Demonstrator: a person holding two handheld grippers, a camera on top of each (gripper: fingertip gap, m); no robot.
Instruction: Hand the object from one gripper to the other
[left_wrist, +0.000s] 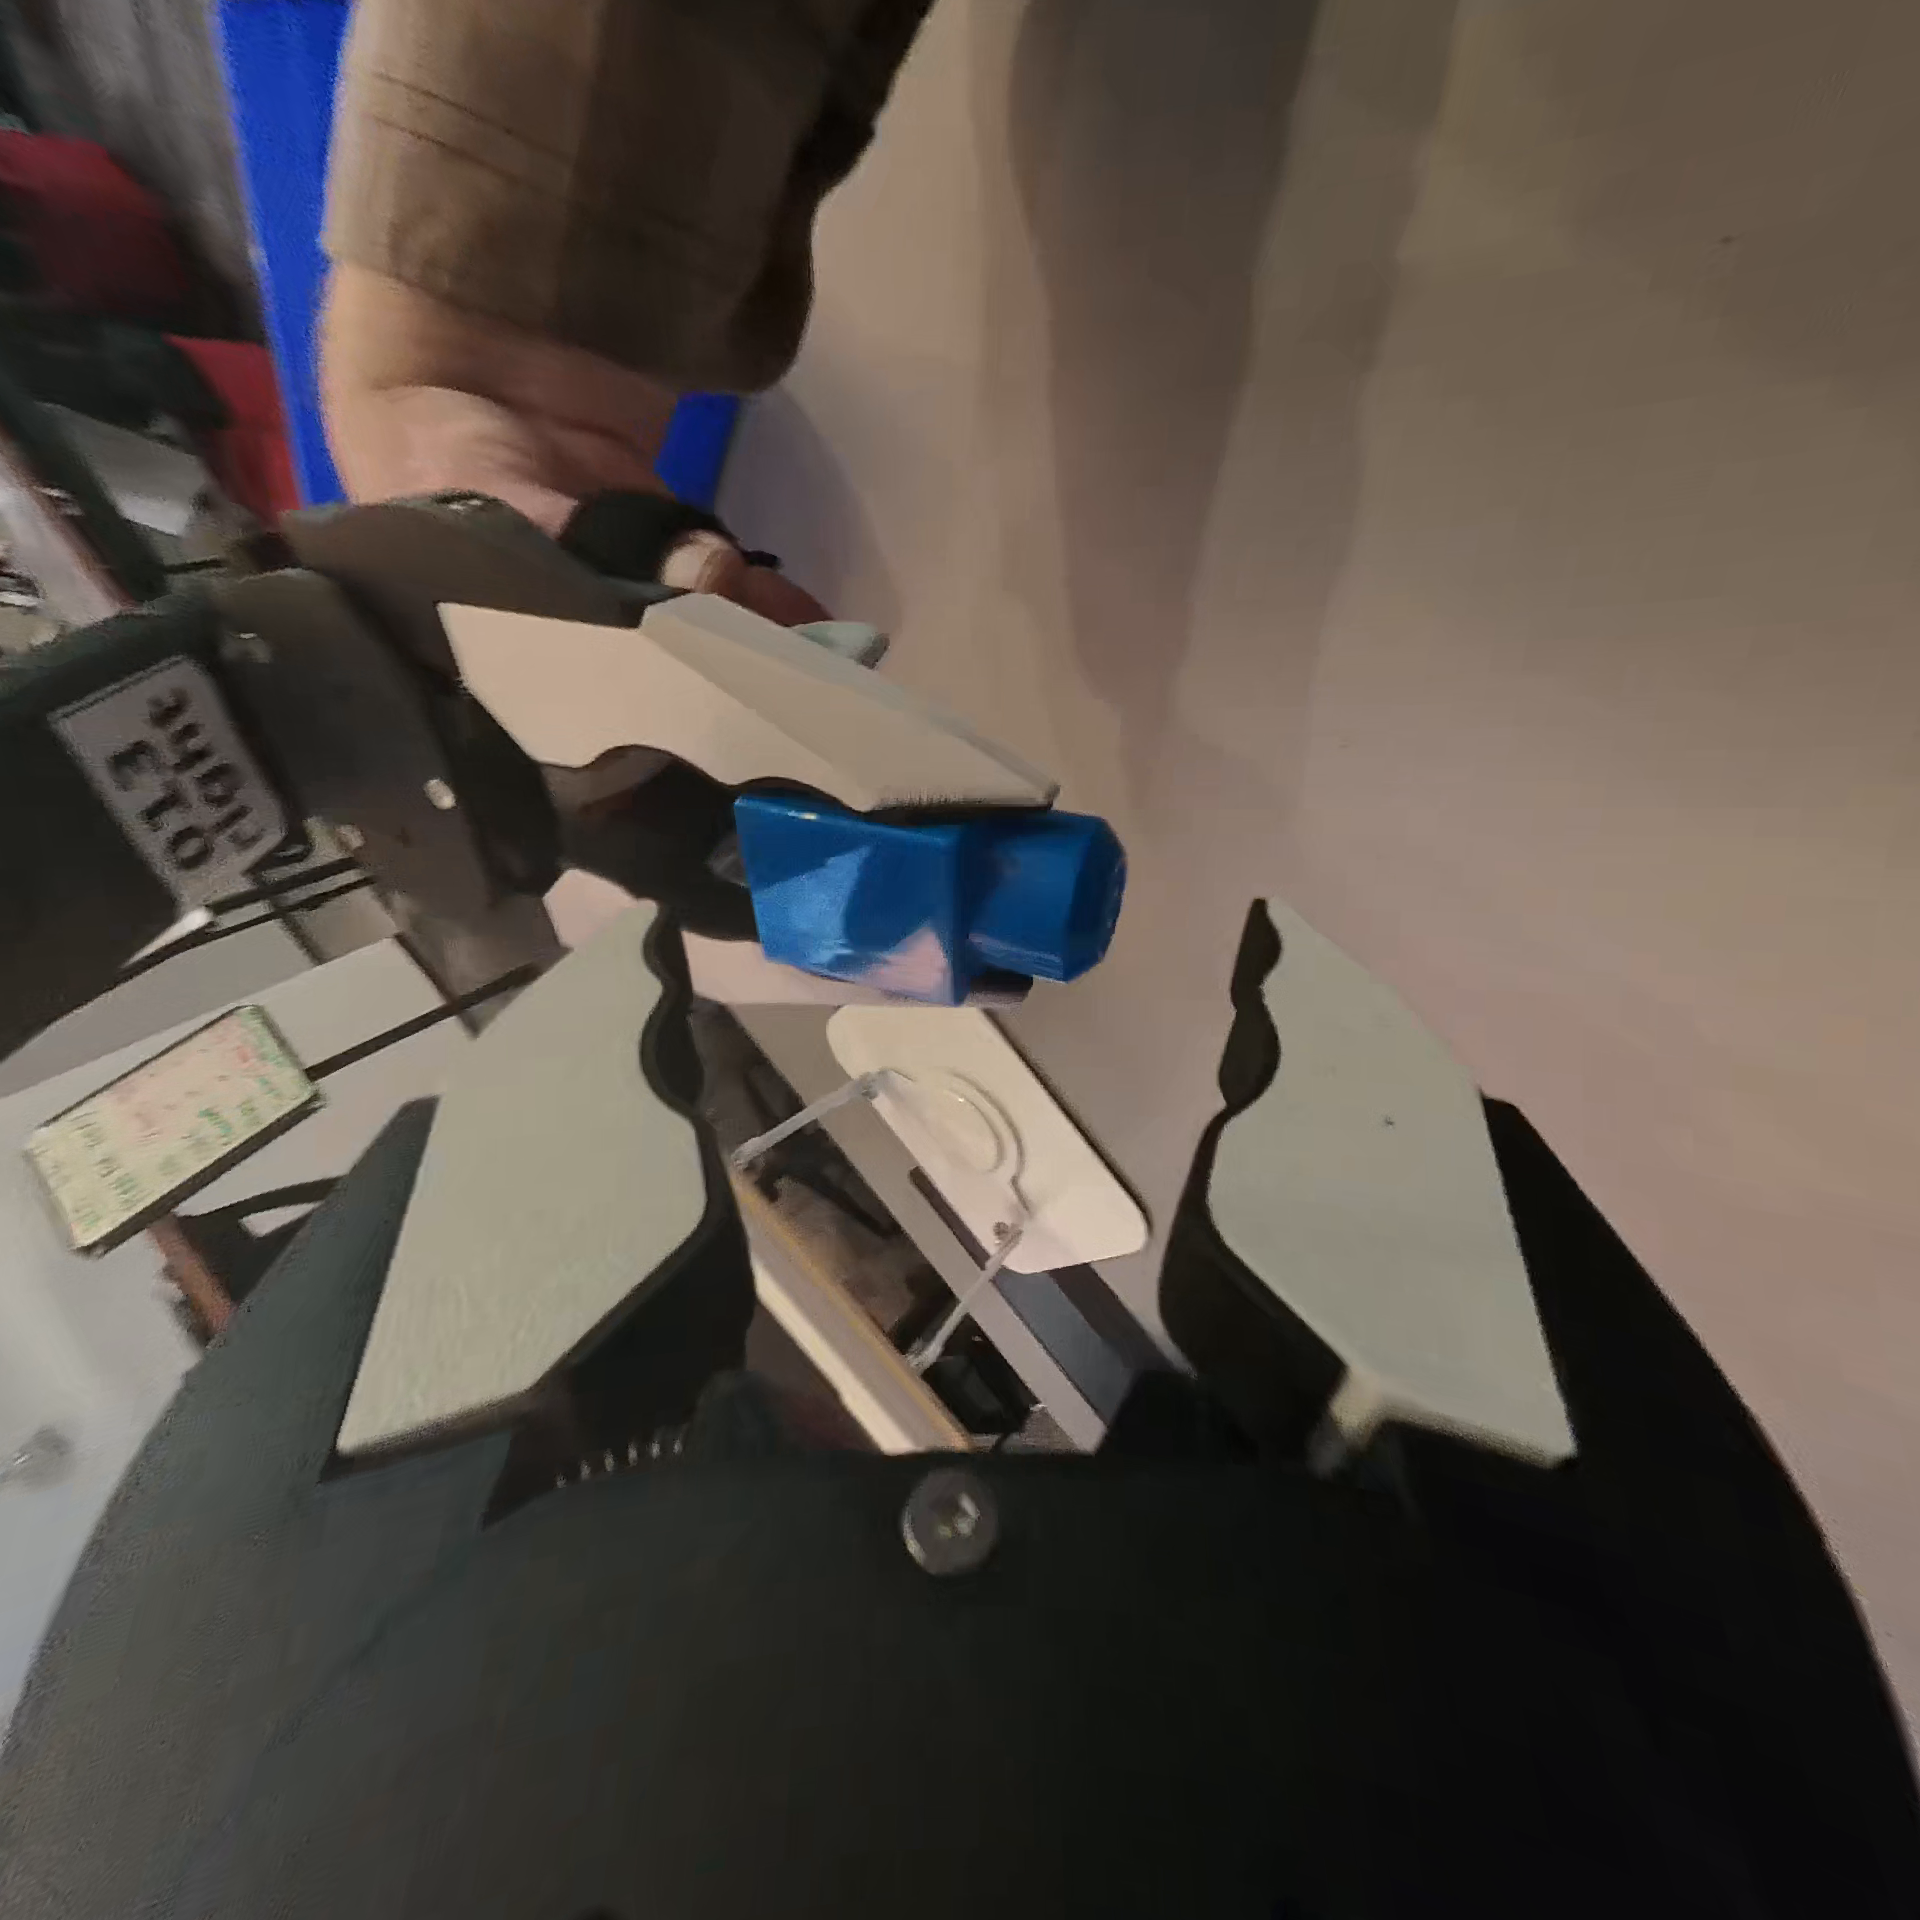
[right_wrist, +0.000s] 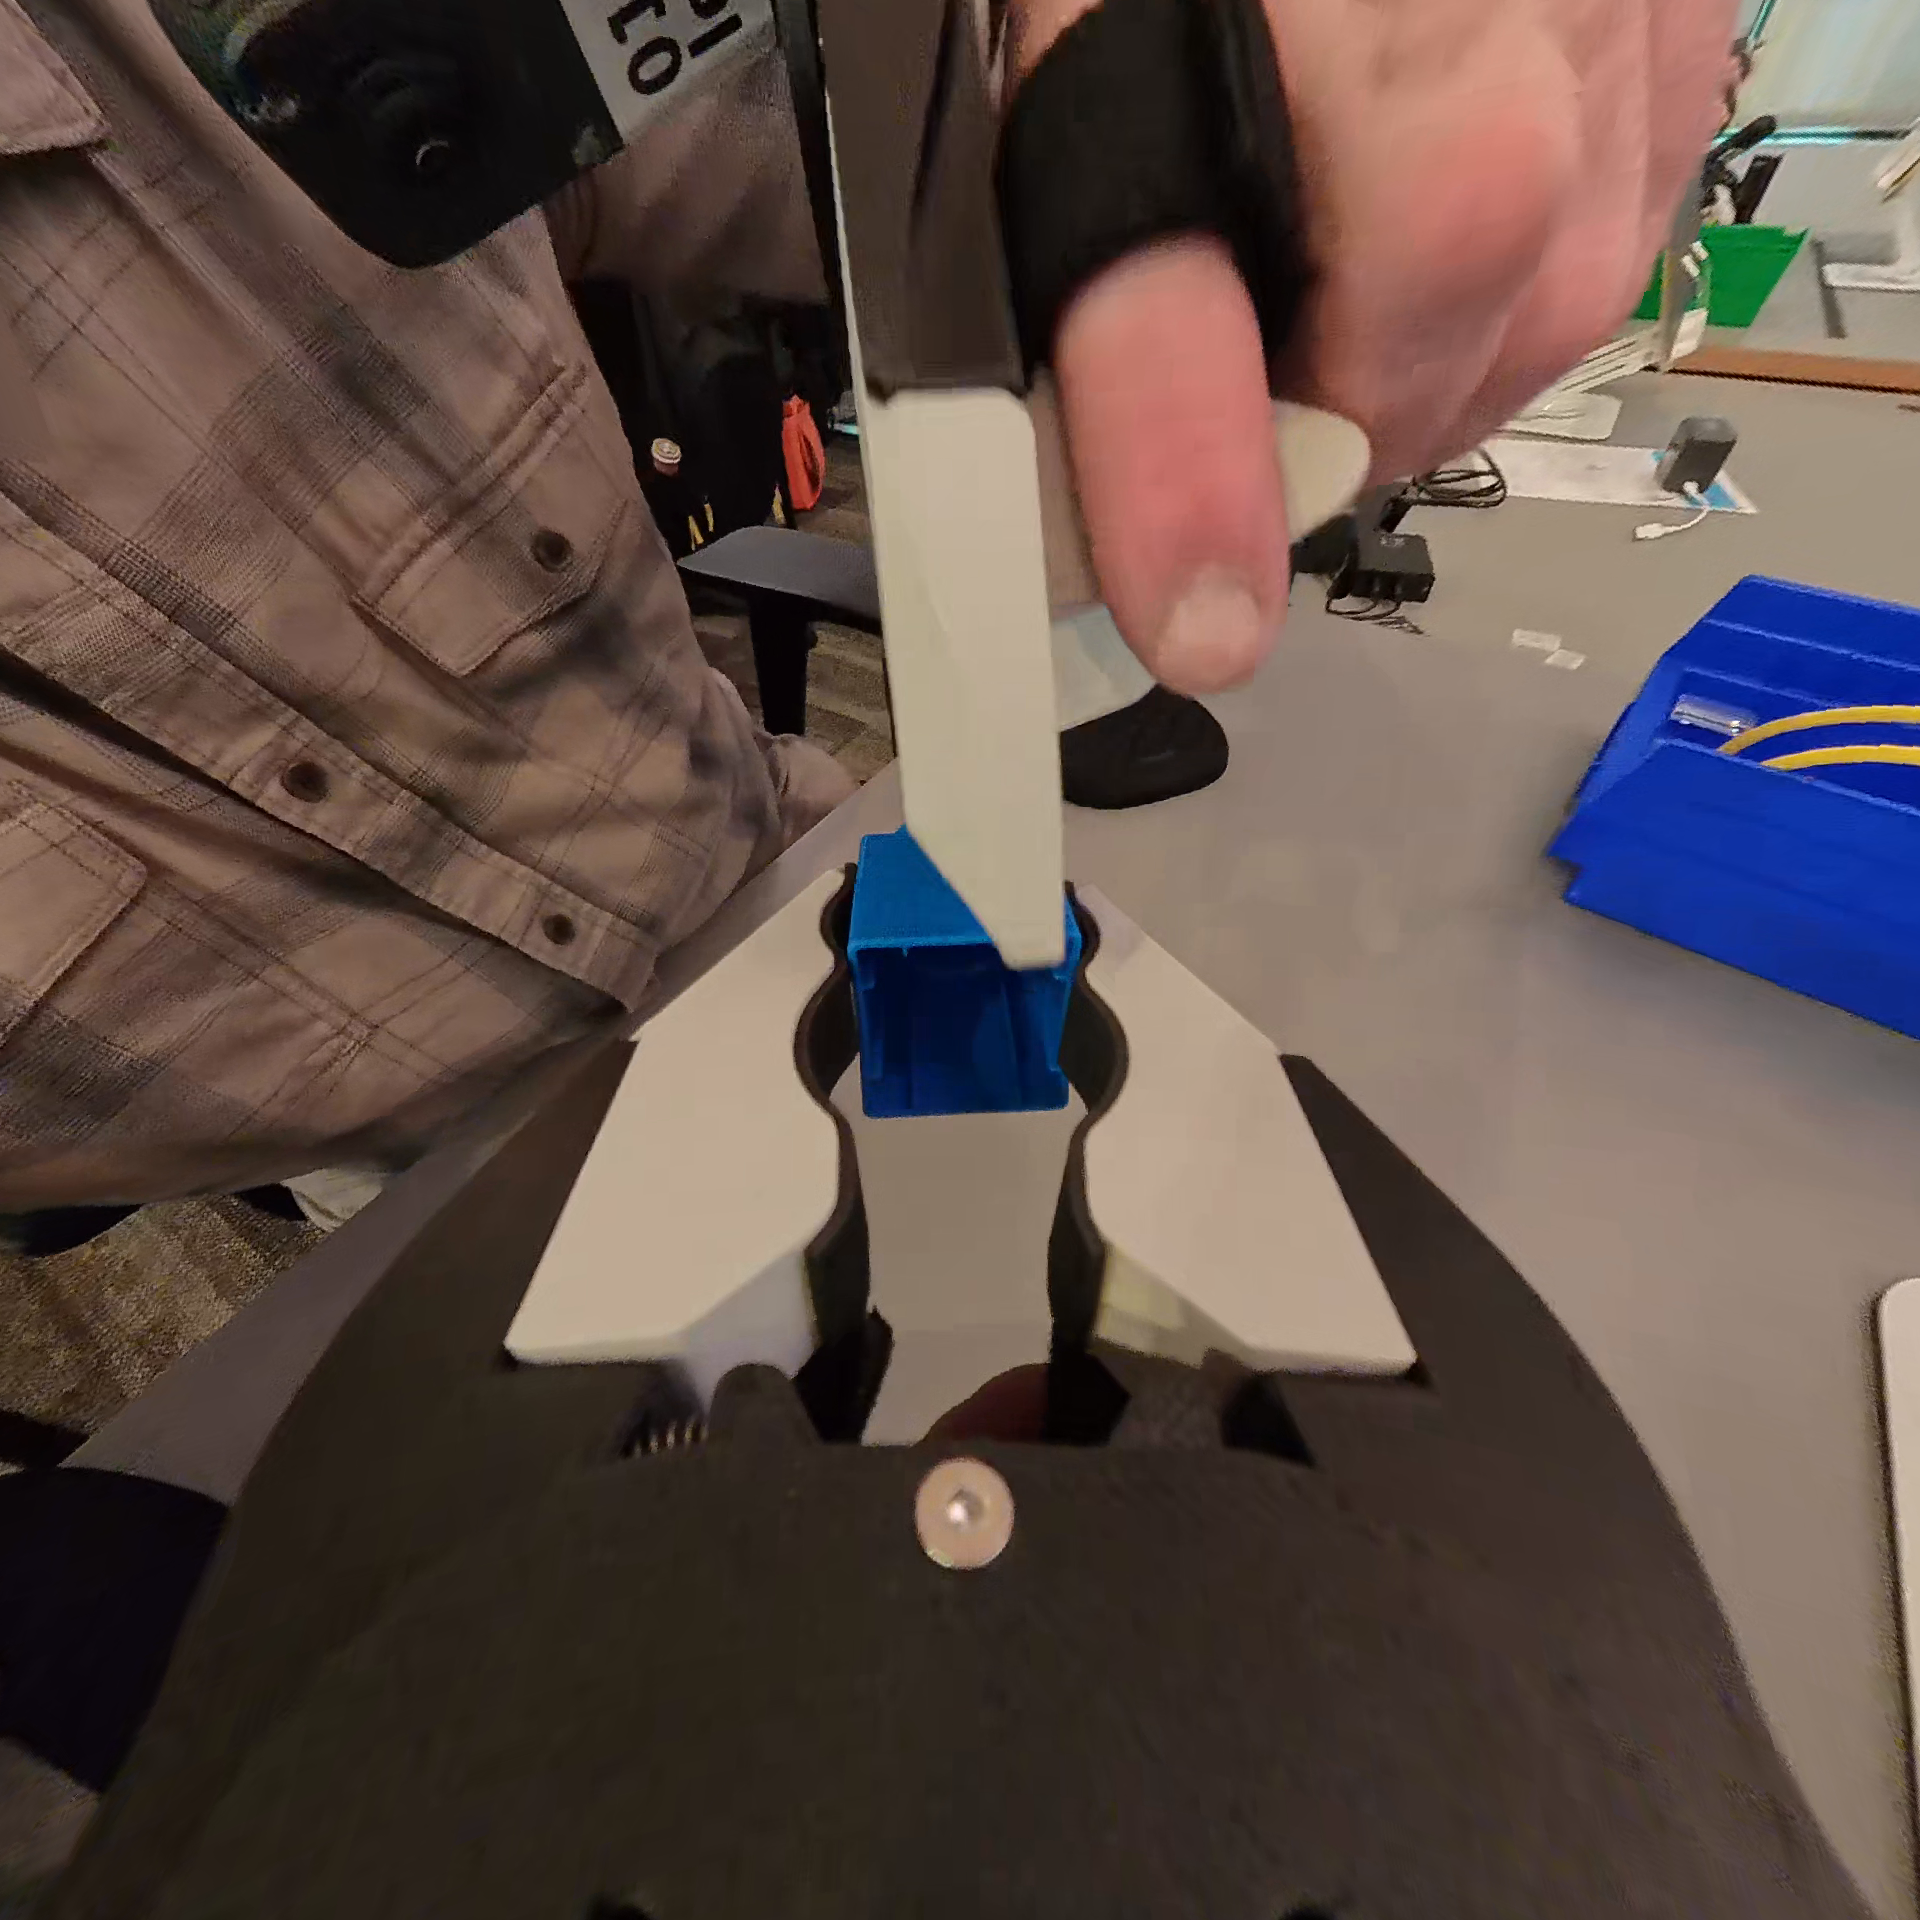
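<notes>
The right tool (right_wrist: 961, 1013) pinches the blue block (right_wrist: 956, 1023); the left tool (left_wrist: 961, 1091) is spread. On the grey worktop (right_wrist: 1403, 935) stands a blue bin (right_wrist: 1756, 821).

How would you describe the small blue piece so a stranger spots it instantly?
Start at the grey table. Just above it the right claw is shut on a small blue plastic block, hollow and boxy. Unlike the blue bin, it is held off the table.
</notes>
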